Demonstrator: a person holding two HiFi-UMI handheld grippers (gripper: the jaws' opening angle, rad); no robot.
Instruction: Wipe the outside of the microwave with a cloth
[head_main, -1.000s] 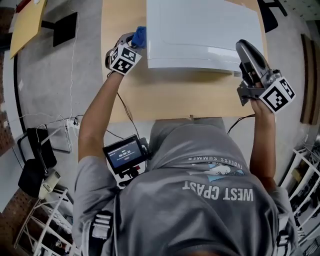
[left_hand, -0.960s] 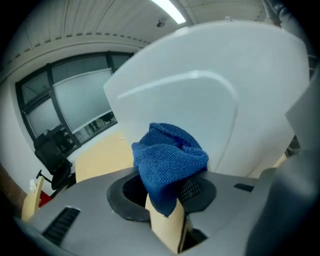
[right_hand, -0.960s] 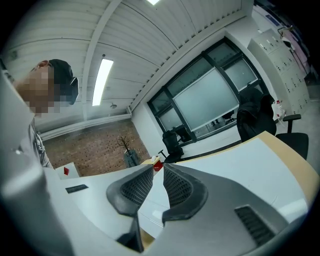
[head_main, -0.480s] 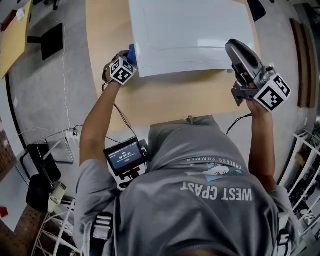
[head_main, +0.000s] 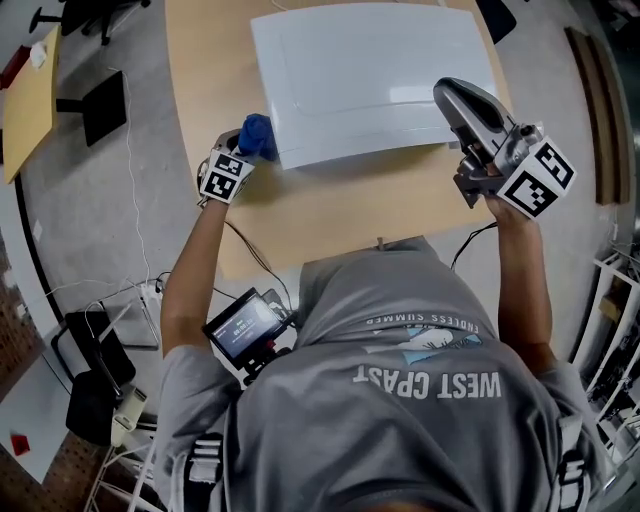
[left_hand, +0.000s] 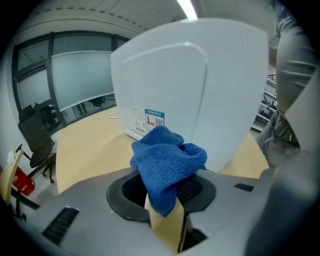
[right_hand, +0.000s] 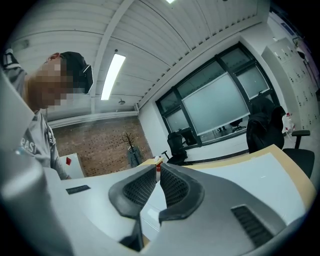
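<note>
Pinching a bunched blue cloth (left_hand: 167, 160) in the left gripper (left_hand: 167, 194), jaws part-way closed on the fabric, most of the wad bulging out past the pads. Pointing that wad down at the near left corner of the white microwave (head_main: 370, 75), just beside its left wall; impossible to confirm contact between fabric and wall from either view. Holding the right gripper (right_hand: 157, 176) shut on nothing, pads all but meeting, raised off the wooden table (head_main: 330, 215) and hovering by the microwave's near right corner.

Judging progress: cloth in hand and brought up to the casing, so pickup done and wiping probably under way on the left side. Seeing no streaks, damp patches or dirt on the top panel, so no way of telling wiped faces from unwiped. Likely left to do: the rest of the left wall, then the top, the front and the right side.
</note>
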